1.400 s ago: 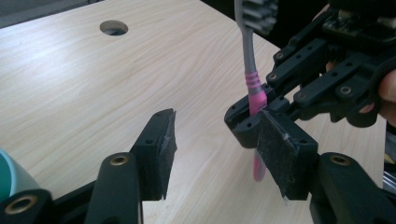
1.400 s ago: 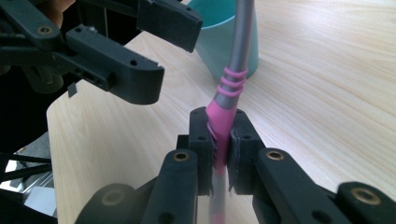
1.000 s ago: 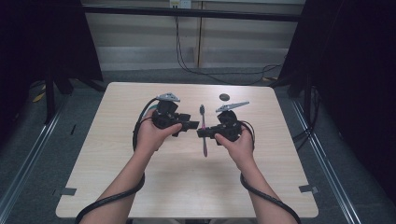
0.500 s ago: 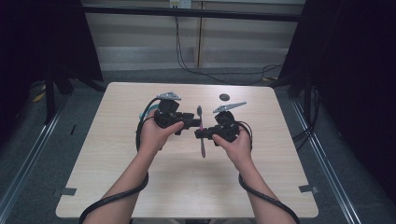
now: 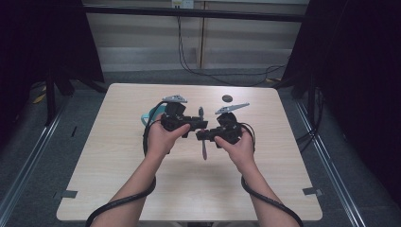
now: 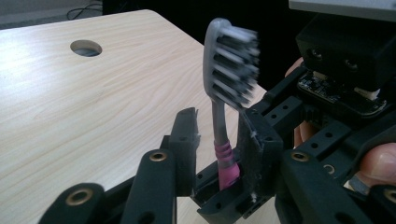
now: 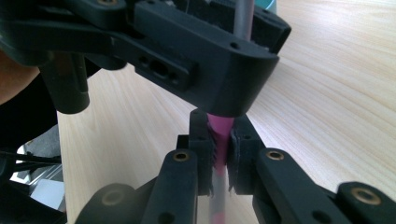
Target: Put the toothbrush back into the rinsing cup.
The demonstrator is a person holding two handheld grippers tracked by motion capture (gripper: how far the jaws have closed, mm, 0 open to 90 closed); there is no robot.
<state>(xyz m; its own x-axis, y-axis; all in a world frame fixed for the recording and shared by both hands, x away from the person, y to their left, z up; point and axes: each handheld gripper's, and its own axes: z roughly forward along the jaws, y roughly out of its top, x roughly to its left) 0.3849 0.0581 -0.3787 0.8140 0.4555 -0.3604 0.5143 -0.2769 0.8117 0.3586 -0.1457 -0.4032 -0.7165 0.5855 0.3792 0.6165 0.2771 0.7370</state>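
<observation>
A handover is judged to be in hand. The toothbrush (image 5: 202,135) is held upright above the middle of the desk (image 5: 108,156), bristles at 12 o'clock, between both tools. The right tool (image 7: 220,150) is clenched on the pink grip section. The left tool (image 6: 218,135) brackets the neck just above it with jaws apart, not yet clamped. Next move, as a judgement: close the left tool on the neck, then release the right one. A teal object (image 5: 150,115) lies at 10 o'clock of the tools; a cable hole (image 5: 227,98) at 1 o'clock. No legible brand, label or writing.
</observation>
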